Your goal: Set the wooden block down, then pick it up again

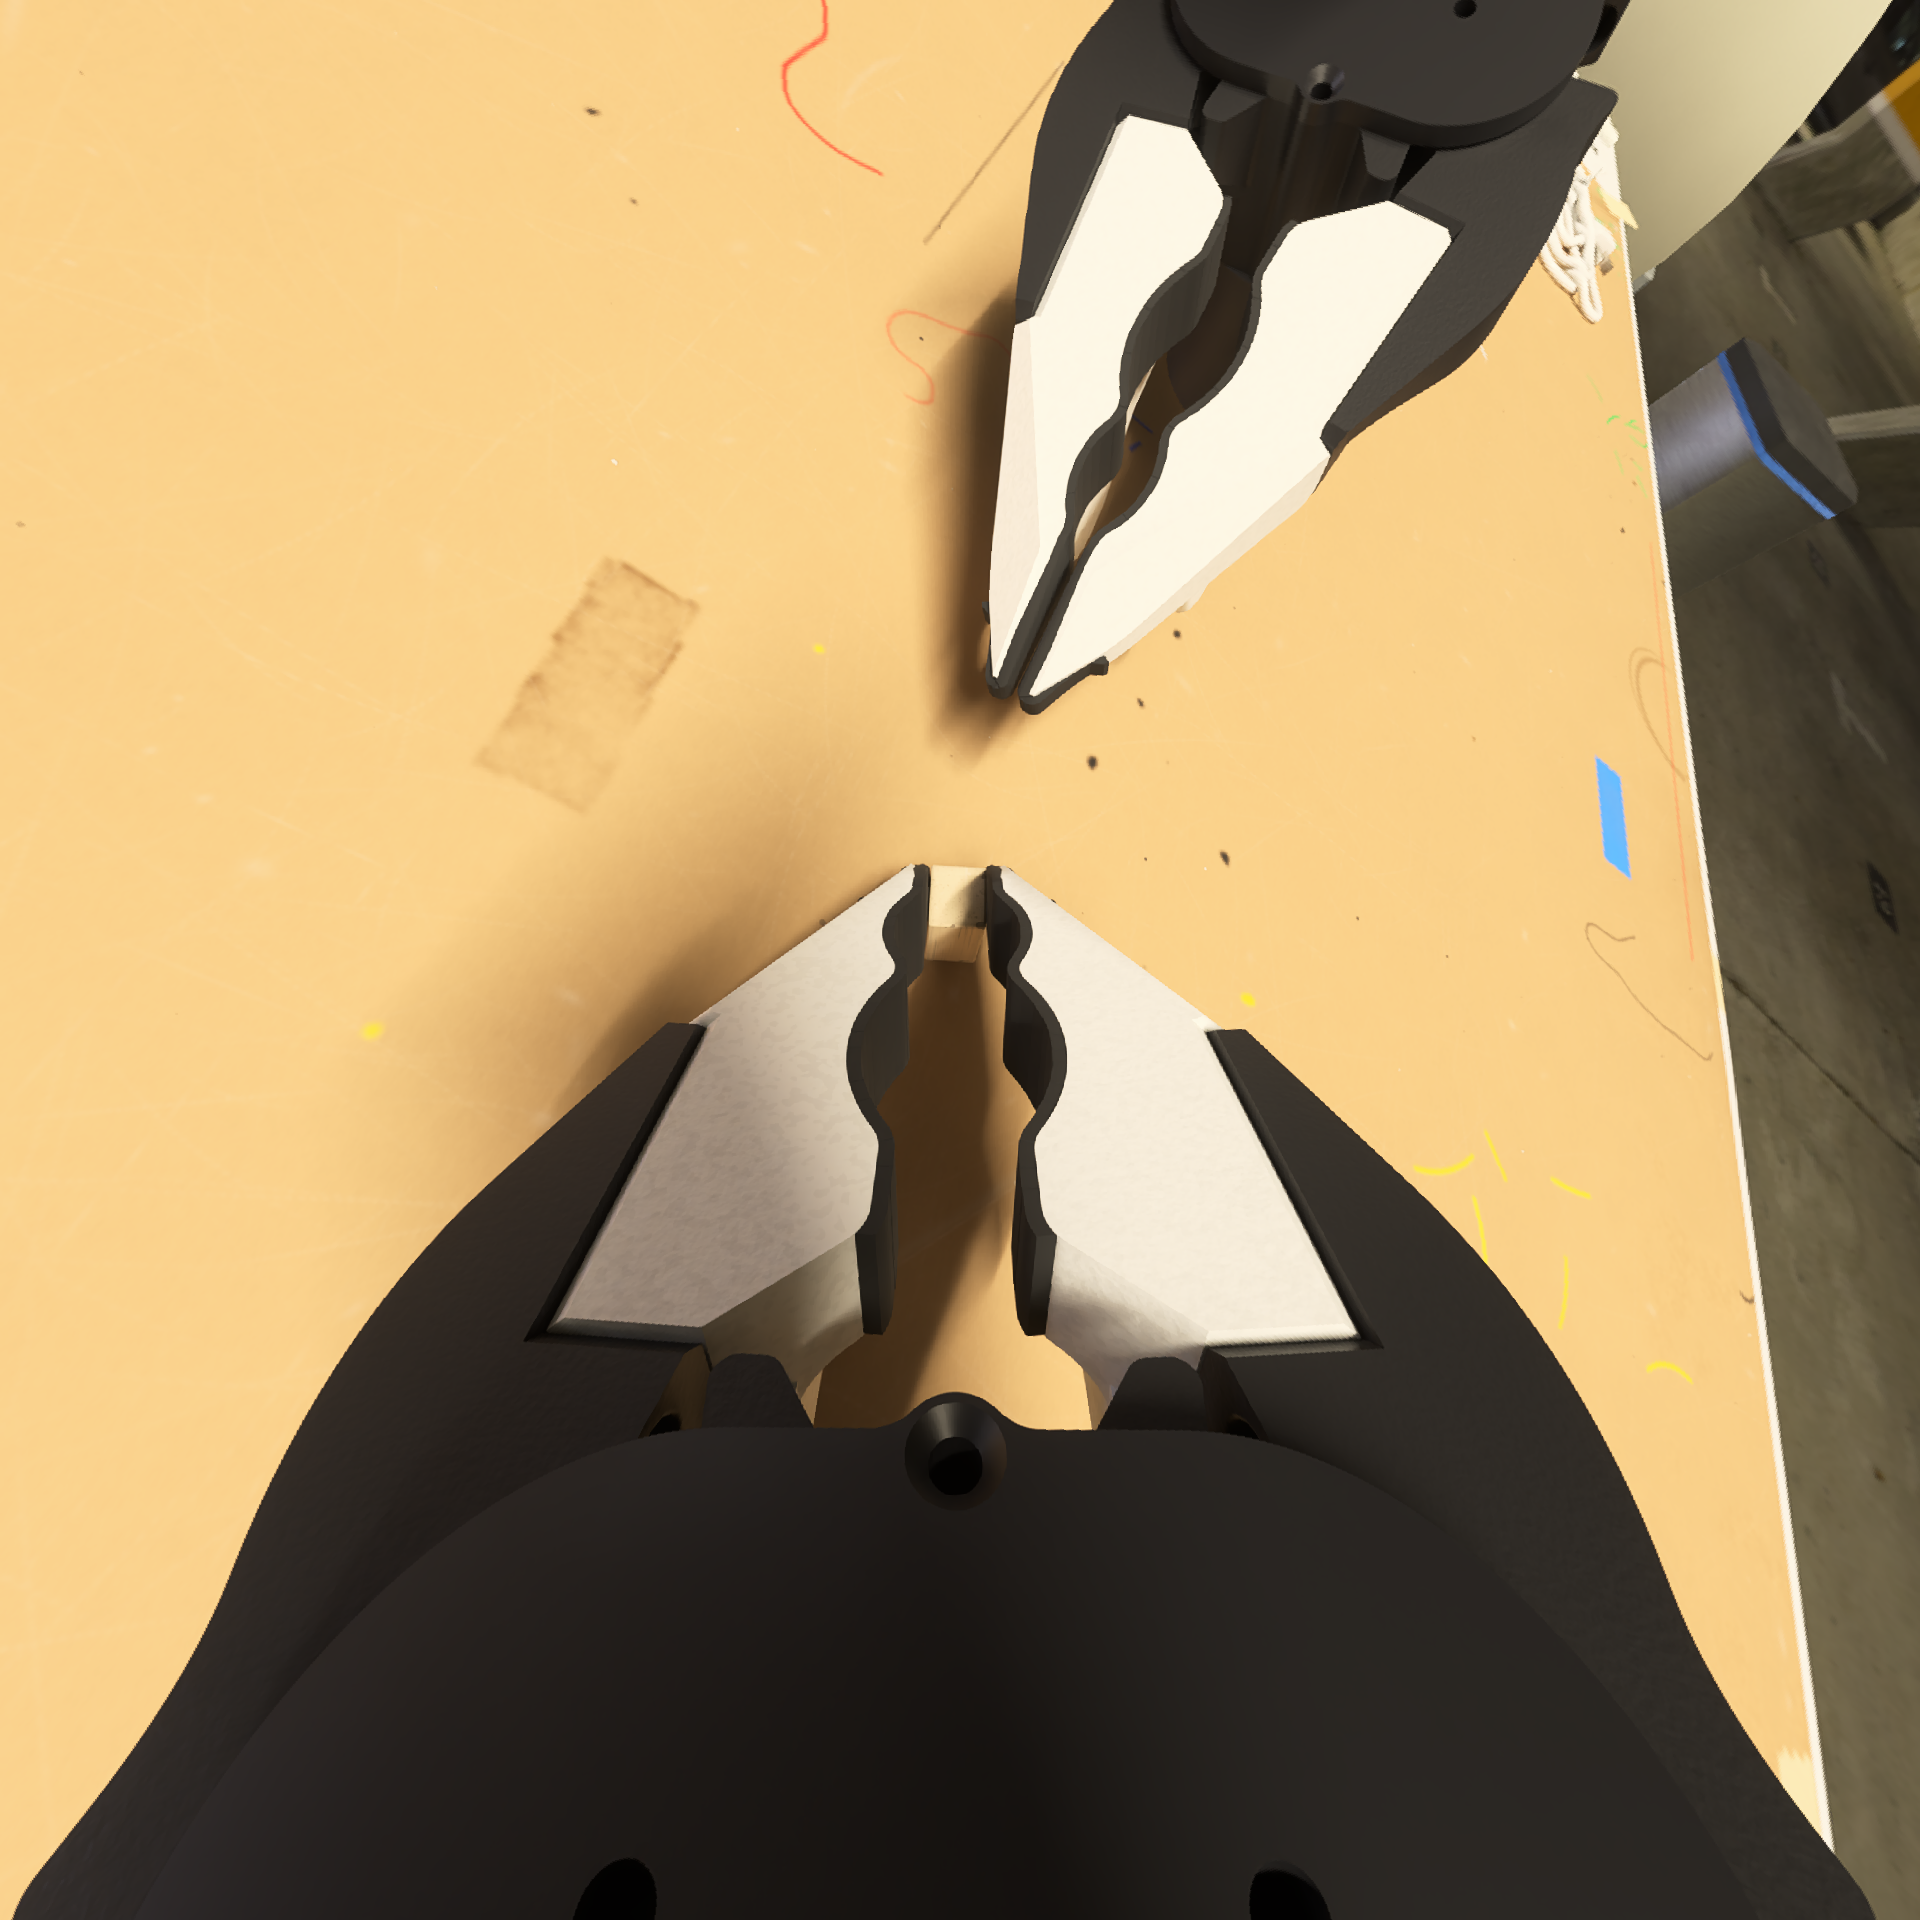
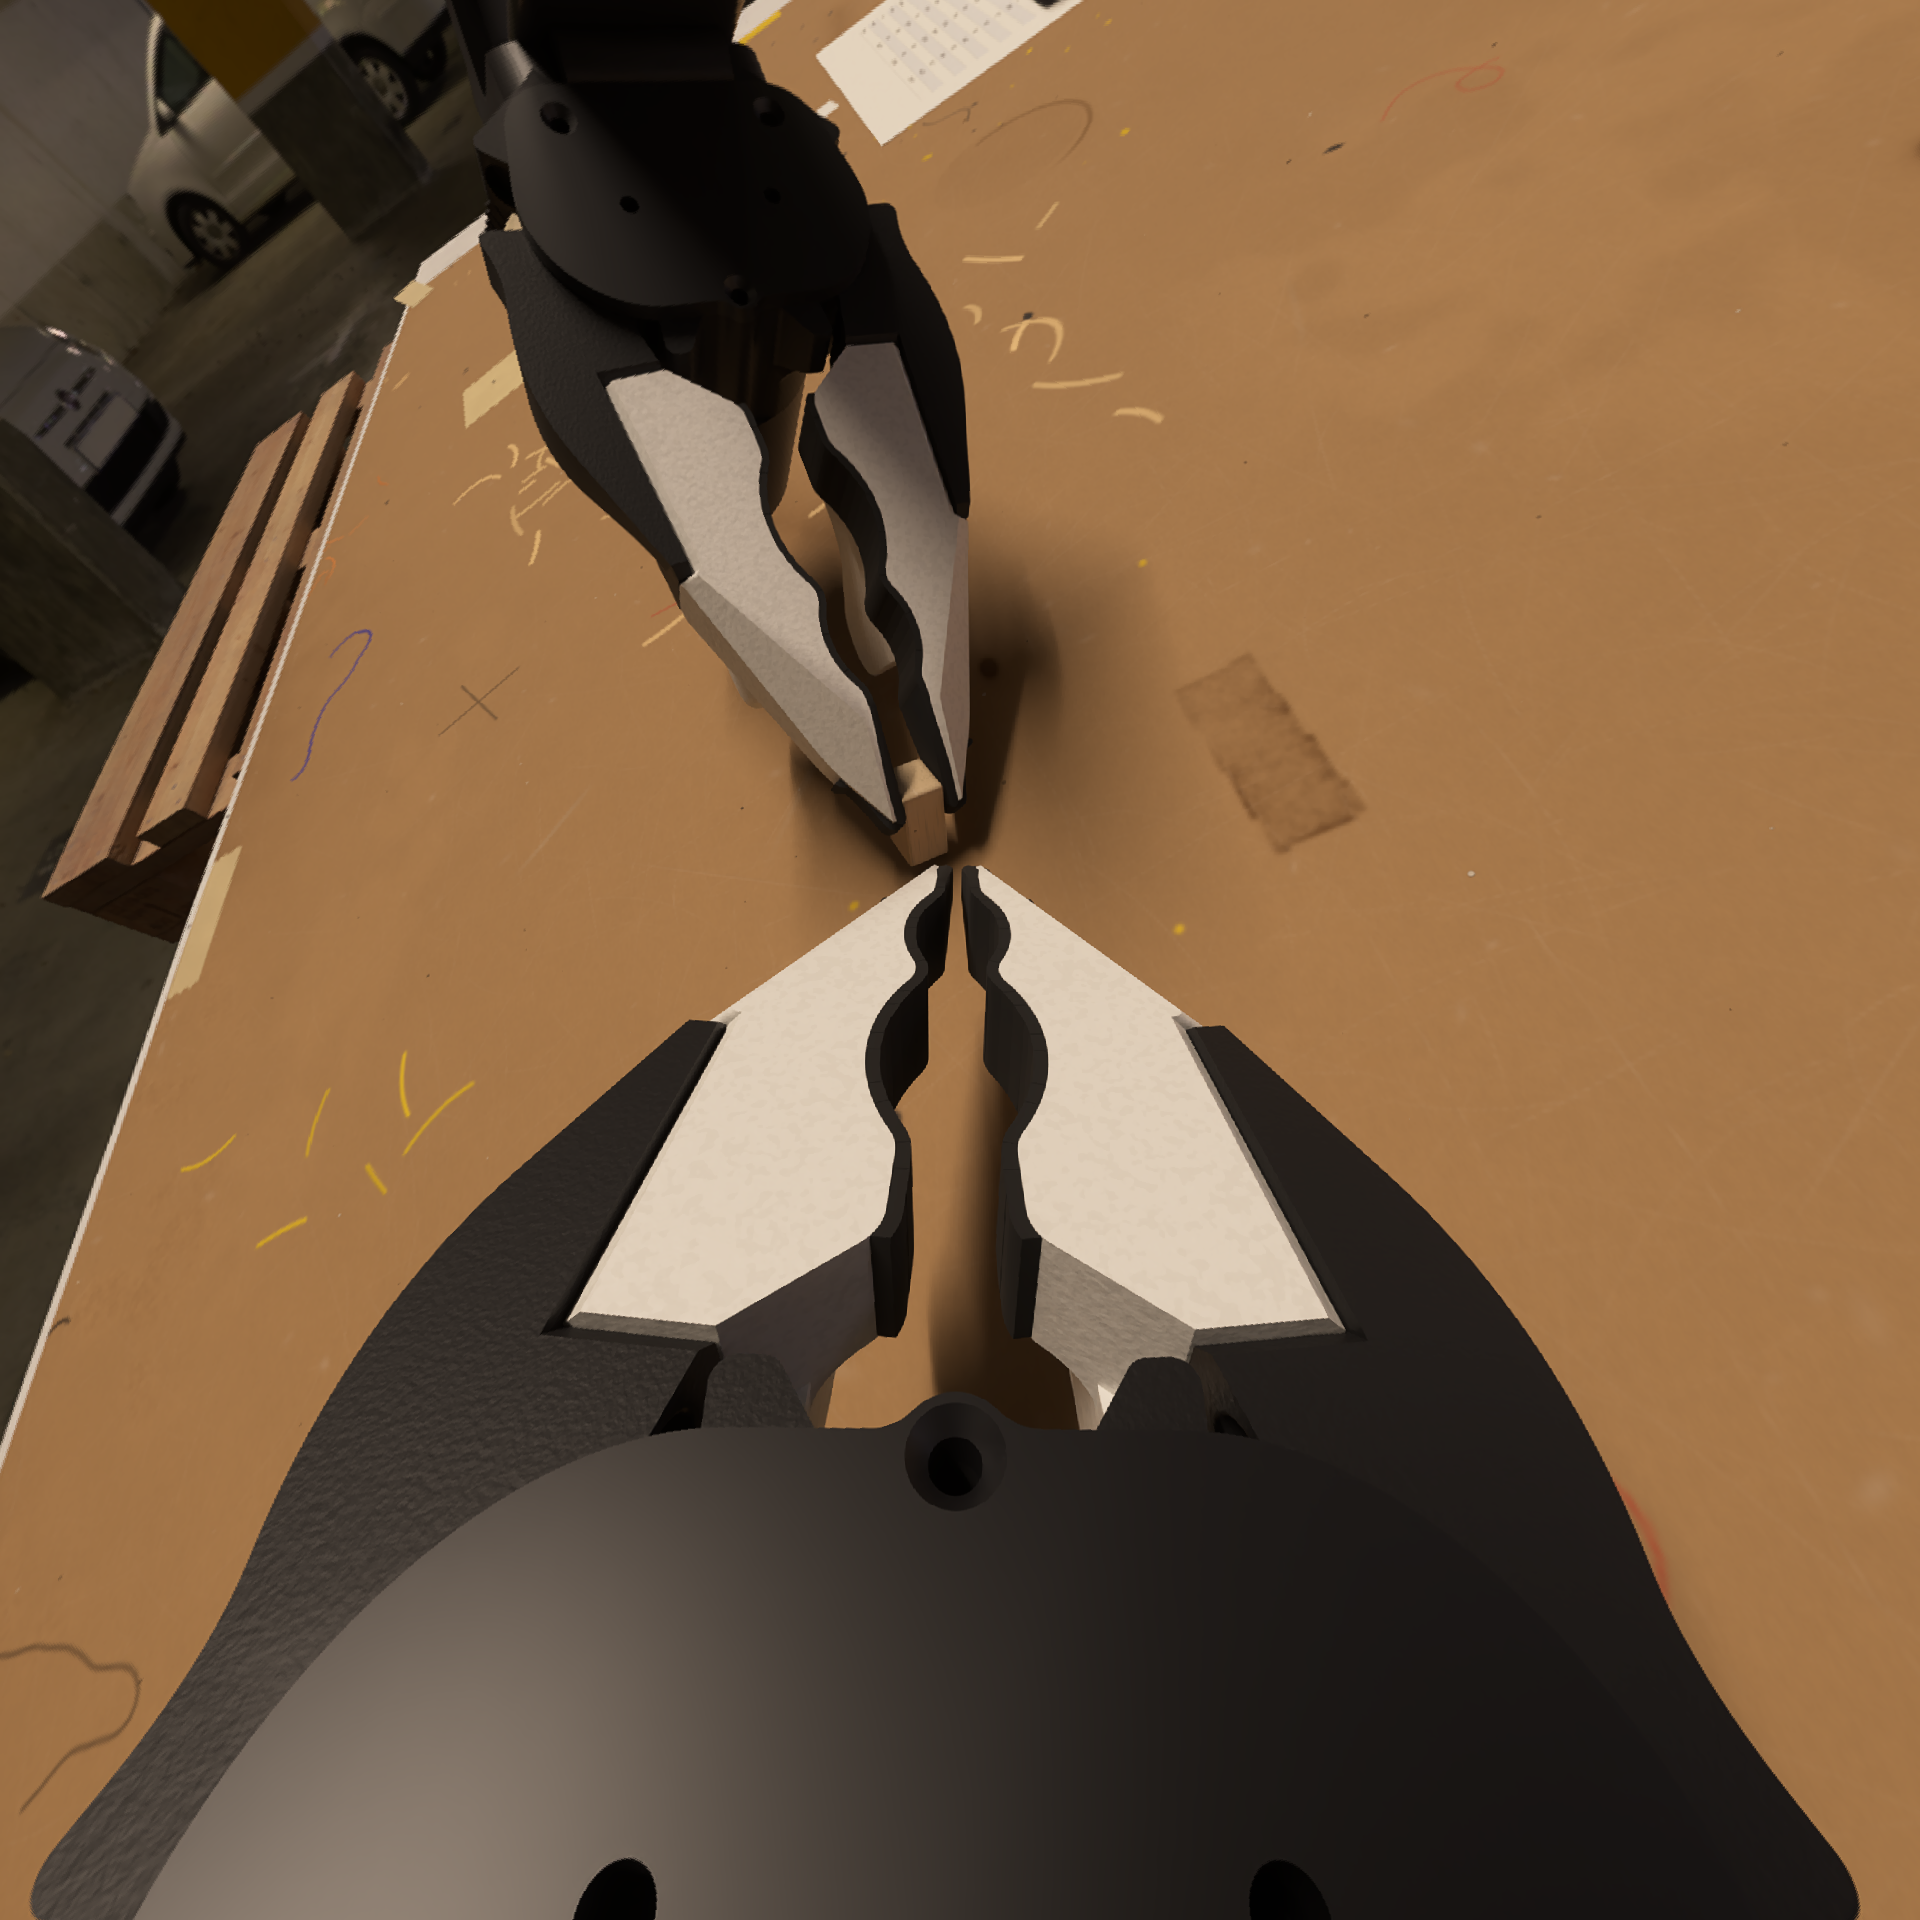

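A small pale wooden block [image 1: 956,906] sits between the fingertips of my left gripper [image 1: 956,883], which is shut on it low over the tan tabletop [image 1: 416,416]. In the right wrist view the same block [image 2: 923,821] shows pinched at the tips of the left gripper [image 2: 925,810], at or just above the table surface. My right gripper [image 2: 956,878] is shut and empty, its tips just short of the block. It also shows in the left wrist view [image 1: 1013,694], tips down near the table, beyond the block.
The table edge [image 1: 1704,935] runs along the right of the left wrist view, with blue tape [image 1: 1612,816] near it. A stack of wooden boards [image 2: 208,665] lies off the table's left edge. A white sheet [image 2: 935,52] lies at the far end.
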